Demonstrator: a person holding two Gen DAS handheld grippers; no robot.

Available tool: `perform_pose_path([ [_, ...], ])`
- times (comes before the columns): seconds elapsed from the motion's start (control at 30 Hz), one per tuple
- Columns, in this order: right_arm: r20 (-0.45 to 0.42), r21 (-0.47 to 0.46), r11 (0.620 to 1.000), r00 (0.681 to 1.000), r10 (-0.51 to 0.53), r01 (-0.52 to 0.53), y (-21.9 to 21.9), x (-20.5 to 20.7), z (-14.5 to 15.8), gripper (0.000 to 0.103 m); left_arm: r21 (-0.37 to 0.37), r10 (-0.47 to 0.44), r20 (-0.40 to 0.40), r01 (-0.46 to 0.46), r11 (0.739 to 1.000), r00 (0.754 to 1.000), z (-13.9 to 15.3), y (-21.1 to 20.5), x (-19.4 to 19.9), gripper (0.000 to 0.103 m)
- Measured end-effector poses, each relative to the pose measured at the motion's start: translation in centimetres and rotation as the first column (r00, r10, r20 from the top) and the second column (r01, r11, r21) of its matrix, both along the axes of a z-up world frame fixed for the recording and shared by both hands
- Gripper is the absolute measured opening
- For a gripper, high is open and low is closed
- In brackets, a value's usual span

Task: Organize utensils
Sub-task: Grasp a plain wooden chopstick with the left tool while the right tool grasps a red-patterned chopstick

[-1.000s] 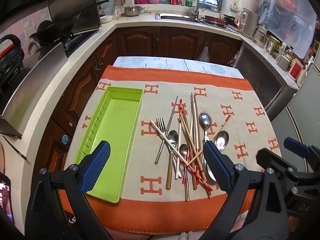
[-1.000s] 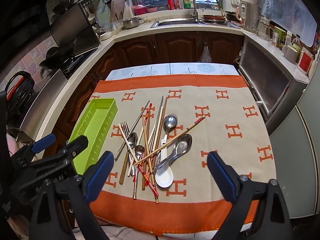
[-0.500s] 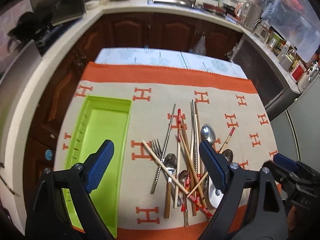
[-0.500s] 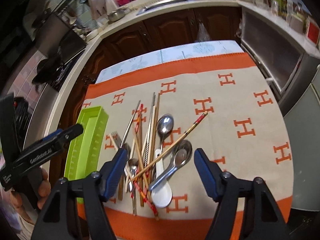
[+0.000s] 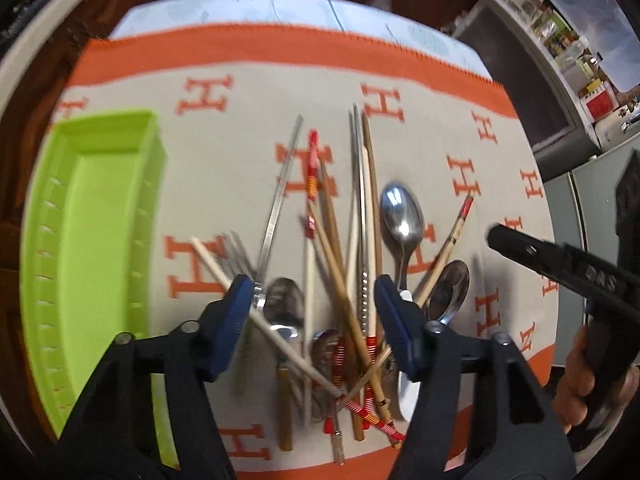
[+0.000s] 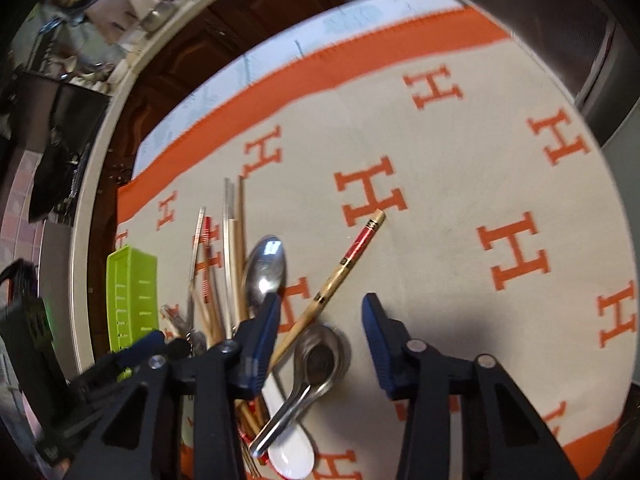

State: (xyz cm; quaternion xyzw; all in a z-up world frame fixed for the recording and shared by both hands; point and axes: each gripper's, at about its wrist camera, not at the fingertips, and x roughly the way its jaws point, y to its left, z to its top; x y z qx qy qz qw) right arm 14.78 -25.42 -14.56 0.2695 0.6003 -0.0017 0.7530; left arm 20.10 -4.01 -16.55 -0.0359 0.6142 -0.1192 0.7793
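Your left gripper (image 5: pixel 316 312) hangs low over the near end of the utensil pile (image 5: pixel 340 280), jaws wide apart and gripping nothing. Between its blue pads (image 5: pixel 240 320) lie a dark spoon bowl, several wooden chopsticks (image 5: pixel 332 264) and a metal chopstick; a pale chopstick runs slantwise under the left pad, and the fork (image 5: pixel 236 252) sits just beyond that pad.

Your right gripper (image 6: pixel 320 344) is likewise spread wide and empty, low over the right edge of the pile. A steel spoon (image 6: pixel 316 364) lies in the gap between its pads, bowl nearer the left pad, resting across a white ceramic spoon (image 6: pixel 288 444). A red-tipped chopstick (image 6: pixel 340 268) passes just beside the left pad and angles away to the right.

Farther out, a second steel spoon (image 6: pixel 266 268) lies bowl-up beyond the left pad. The green tray (image 5: pixel 88 240) sits left of the pile, apart from it, on the H-patterned cloth (image 5: pixel 240 80). Your hand (image 5: pixel 580 376) holds the right gripper's handle at the left view's right edge.
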Motion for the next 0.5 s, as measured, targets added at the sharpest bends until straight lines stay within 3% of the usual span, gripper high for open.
perform_pose_path([
  [0.2,-0.061,0.052,0.999,0.998,0.009,-0.006,0.6,1.4,-2.7,0.025,-0.019,-0.008,-0.064,0.007,1.000,0.998,-2.3,-2.1,0.4,0.038],
  [0.37,-0.065,0.019,1.000,0.998,0.021,-0.019,1.7,1.9,-3.1,0.024,-0.030,0.011,-0.099,-0.015,0.999,0.995,-3.5,-2.8,0.7,0.031],
  [0.5,-0.056,0.011,1.000,0.998,-0.001,0.002,1.4,1.8,-3.2,0.012,-0.016,0.020,-0.094,-0.022,1.000,0.995,-3.6,-3.4,0.8,0.025],
])
